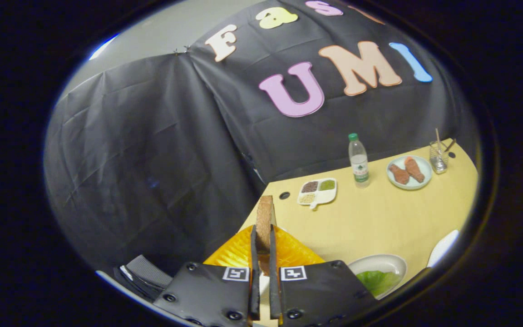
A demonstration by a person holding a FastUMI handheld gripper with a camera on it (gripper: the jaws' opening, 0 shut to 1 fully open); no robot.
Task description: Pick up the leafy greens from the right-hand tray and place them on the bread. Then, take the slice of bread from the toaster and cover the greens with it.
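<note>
the gripper [263, 236], fingers pressed on an upright slice of bread [264, 218], hangs over an orange toaster [284, 252]. open tabletop [379, 218] lies beyond, with a seasoning dish [318, 191], water bottle [359, 161], plate [409, 172] and glass [438, 157] along the far edge. a bowl of greens [379, 277] sits just beside the toaster.

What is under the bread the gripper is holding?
The gripper is shut on the bread, held upright. Right under it is something orange and shiny. I cannot tell what that is, because the fingers cover its middle.
</note>
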